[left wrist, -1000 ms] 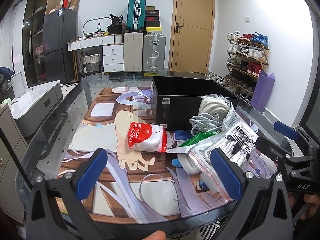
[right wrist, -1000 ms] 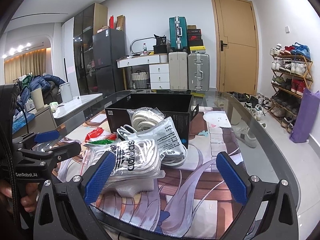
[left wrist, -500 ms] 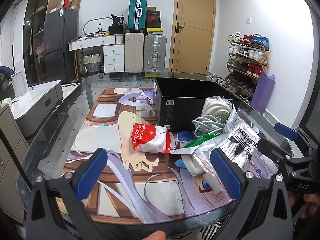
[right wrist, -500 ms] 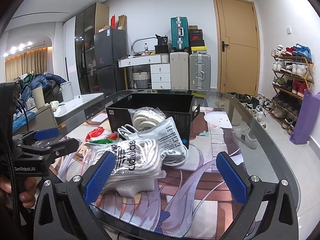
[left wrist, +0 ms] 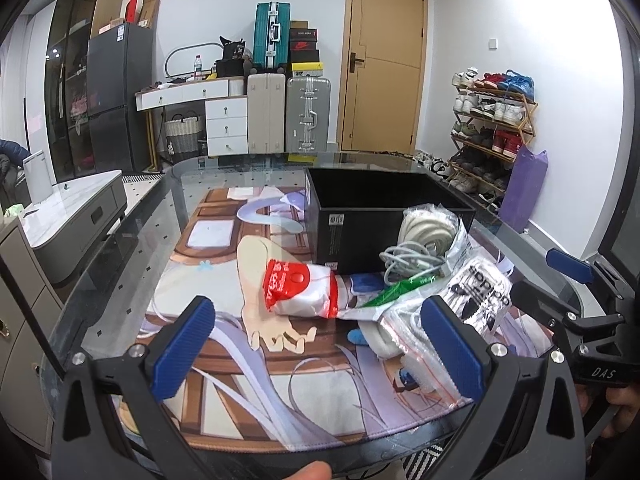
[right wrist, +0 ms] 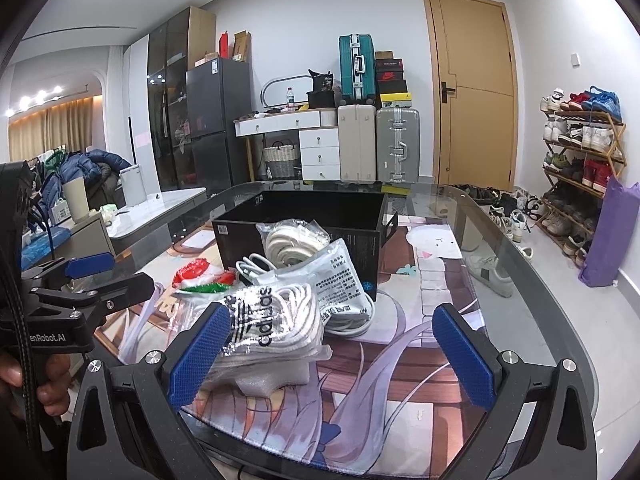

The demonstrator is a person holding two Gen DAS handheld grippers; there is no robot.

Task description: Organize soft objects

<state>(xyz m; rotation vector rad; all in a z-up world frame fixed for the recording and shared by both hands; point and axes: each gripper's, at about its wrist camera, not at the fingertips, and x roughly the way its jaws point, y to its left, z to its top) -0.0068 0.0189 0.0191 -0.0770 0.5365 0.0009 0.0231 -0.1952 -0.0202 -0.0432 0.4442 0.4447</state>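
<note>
A pile of soft bagged items lies on the printed mat in front of an open black box (left wrist: 384, 216) (right wrist: 304, 220). The pile holds a red-and-white pouch (left wrist: 300, 294) (right wrist: 194, 272), a green packet (left wrist: 394, 290), a bag of white cord (left wrist: 430, 232) (right wrist: 294, 240), loose grey cable (left wrist: 412, 260), a printed white bag (right wrist: 340, 284) and an adidas bag of white laces (left wrist: 480, 296) (right wrist: 272, 320). My left gripper (left wrist: 320, 354) is open near the table's front edge, short of the pouch. My right gripper (right wrist: 332, 354) is open, its left fingertip just before the adidas bag. Neither holds anything.
The glass table (left wrist: 132, 248) carries the printed mat (left wrist: 208, 240). A white foam block (right wrist: 276, 380) sits under the adidas bag. A person's hand (right wrist: 44, 376) holds the left gripper. A shoe rack (right wrist: 580, 168), suitcases (right wrist: 376, 144) and a low grey cabinet (left wrist: 80, 208) surround the table.
Both views drift slightly: the pile sits a little further right and lower in the left wrist view. Both grippers stay open and the pile has not been touched.
</note>
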